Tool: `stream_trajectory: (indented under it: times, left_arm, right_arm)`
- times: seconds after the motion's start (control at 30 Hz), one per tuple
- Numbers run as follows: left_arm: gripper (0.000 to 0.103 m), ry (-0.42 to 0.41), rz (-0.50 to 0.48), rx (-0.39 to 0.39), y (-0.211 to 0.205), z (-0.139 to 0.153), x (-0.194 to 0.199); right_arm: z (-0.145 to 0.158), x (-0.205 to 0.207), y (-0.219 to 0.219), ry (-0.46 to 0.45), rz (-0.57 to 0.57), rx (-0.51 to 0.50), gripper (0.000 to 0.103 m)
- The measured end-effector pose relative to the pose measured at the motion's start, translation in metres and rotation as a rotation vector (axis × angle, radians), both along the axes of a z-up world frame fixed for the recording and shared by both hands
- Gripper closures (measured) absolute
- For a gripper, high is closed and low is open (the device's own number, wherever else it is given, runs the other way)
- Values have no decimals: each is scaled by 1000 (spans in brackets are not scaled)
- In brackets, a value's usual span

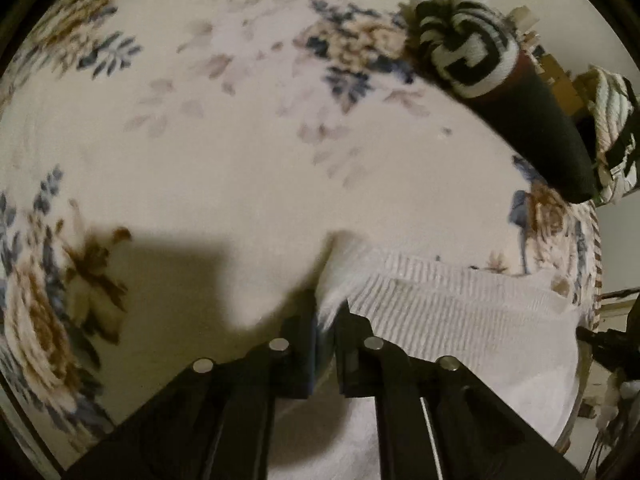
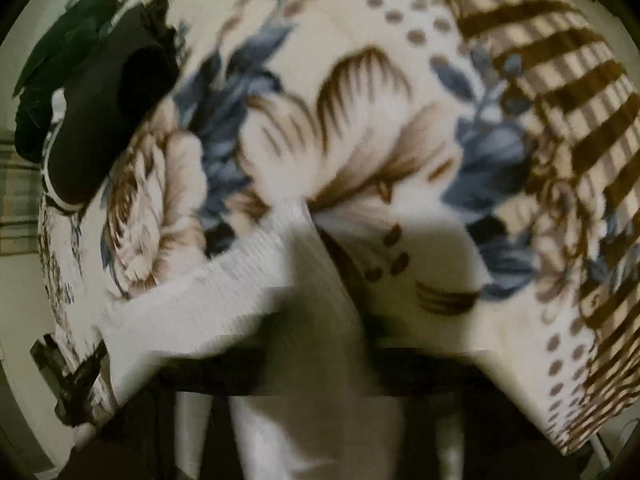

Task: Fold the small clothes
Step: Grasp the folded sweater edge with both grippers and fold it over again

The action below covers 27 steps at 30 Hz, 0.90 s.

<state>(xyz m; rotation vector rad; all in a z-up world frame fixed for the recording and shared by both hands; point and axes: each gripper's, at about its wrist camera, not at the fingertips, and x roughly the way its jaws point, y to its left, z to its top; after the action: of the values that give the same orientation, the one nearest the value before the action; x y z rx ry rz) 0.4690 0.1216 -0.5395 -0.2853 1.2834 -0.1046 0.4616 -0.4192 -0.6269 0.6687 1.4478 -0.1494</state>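
Note:
A white ribbed garment [image 1: 460, 312] lies on the flowered blanket [image 1: 240, 140]. My left gripper [image 1: 326, 320] is shut on a corner of it, which pokes up between the fingers. In the right wrist view the same white garment [image 2: 224, 292] drapes over my right gripper [image 2: 320, 360]. The frame is blurred and the fingers are hidden under the cloth. A rolled black and white garment [image 1: 472, 52] lies at the far right of the blanket.
A dark bundle of clothes [image 2: 100, 120] lies at the blanket's far left edge in the right wrist view. The blanket's brown striped border [image 2: 560, 80] runs along the right. A striped cloth [image 1: 612, 120] and clutter sit beyond the blanket's right edge.

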Motion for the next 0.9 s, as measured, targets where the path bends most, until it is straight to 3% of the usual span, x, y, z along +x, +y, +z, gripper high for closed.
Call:
stream_trajectory:
  times: [0.17,0.27,0.33,0.4,0.47,0.5,0.57,0.63,0.77,0.9]
  left_arm:
    - [98,-110,28,24,11,32,-5]
    - [98,-89,50,23,21,28,-2]
    - [98,-50,59,31,24,14,4]
    - [96,17,58,-9,24,0,8]
    - [91,45,73,-42,26,1,8]
    - [86,43,66,-42,25,6,6]
    - [57,38,56,-39,24,19,-3]
    - [50,21,63,-59,25,31,-17]
    - [48,29,71,-42,25,44,-56]
    - [48,67,89,-15,21,39,-91]
  right_arm:
    - [42,-7,3,-129,-23,-91,96]
    - [50,-6,6,-141,-15,-132,96]
    - [40,-1,6,-109,-8,-153,96]
    - [23,3,-1,-56,15,-141,96]
    - [8,5,-7,15,24,-41,92]
    - [14,-1,-11,11,19,-2,82]
    - [33,-16,-15,-19,29,-5,65]
    - [53,-42,-21,-35,27,15,61]
    - [61,-91,-14,7,70,53,54]
    - [24,-128,-4,111,94,54,57]
